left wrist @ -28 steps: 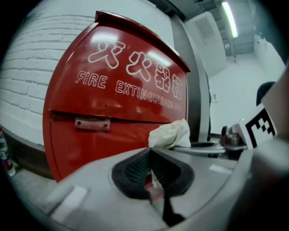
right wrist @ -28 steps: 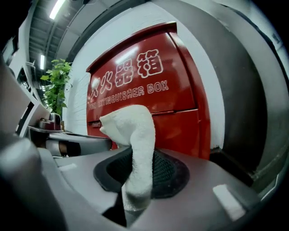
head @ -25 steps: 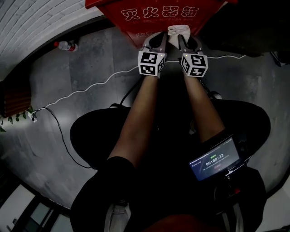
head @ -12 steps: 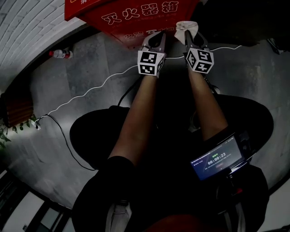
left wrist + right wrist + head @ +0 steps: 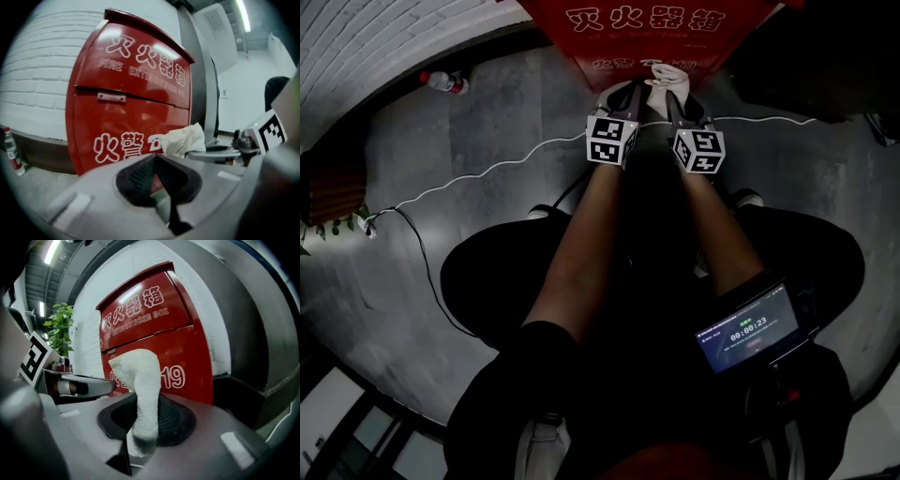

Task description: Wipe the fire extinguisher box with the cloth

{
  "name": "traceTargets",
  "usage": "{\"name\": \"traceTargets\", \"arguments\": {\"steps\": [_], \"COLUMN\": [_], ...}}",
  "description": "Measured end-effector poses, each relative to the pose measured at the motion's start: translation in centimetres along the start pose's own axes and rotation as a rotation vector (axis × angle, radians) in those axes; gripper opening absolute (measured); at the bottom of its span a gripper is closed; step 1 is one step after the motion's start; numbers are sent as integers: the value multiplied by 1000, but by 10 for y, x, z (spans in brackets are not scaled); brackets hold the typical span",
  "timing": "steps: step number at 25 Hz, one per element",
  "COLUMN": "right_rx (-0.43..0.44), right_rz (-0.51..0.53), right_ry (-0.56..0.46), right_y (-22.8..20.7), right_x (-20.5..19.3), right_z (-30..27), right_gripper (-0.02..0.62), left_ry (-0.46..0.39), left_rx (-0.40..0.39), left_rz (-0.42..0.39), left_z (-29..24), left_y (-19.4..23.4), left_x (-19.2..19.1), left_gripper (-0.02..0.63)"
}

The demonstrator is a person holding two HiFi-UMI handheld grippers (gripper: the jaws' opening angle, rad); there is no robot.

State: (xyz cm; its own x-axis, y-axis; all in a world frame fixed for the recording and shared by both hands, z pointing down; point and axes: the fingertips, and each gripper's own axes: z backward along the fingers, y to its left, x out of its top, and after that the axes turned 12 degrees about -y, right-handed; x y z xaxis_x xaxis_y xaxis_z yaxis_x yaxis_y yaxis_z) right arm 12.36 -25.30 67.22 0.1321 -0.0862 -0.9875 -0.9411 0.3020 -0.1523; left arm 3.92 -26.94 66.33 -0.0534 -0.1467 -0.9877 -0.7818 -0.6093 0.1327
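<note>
Now the white terry cloth (image 5: 140, 380), clamped in the right gripper's (image 5: 673, 89) closed jaws, has been swept back onto the red metal fire extinguisher box's (image 5: 581, 39) lower front, wiping seemingly underway; left gripper (image 5: 155, 161) shut, empty.

Head view dim and underexposed; tool views brighter, fisheye-warped at edges.

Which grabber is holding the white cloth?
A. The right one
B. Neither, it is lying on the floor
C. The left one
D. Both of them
A: the right gripper view shows the cloth pinched between the jaws of the right gripper, while the left gripper has its jaws together with nothing in them.
</note>
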Motion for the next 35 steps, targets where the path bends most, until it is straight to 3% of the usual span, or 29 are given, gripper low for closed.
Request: {"name": "traceTargets", "arguments": {"steps": [9, 16, 25, 35], "right_rx": [192, 283, 187, 48], "right_rz": [-33, -1, 42, 5], "right_ry": [44, 96, 145, 120], "right_y": [95, 131, 111, 49], "right_x": [-42, -78, -100, -94], "right_z": [-50, -87, -100, -74], "right_gripper": [97, 97, 97, 97], "left_ry": [-4, -19, -25, -13], "left_rx": [143, 163, 184, 83], "left_rz": [27, 19, 70, 44], "left_z": [57, 58, 45, 1], "left_y": [78, 103, 111, 66], "left_x": [-33, -53, -68, -69], "left_gripper": [3, 3, 3, 3]}}
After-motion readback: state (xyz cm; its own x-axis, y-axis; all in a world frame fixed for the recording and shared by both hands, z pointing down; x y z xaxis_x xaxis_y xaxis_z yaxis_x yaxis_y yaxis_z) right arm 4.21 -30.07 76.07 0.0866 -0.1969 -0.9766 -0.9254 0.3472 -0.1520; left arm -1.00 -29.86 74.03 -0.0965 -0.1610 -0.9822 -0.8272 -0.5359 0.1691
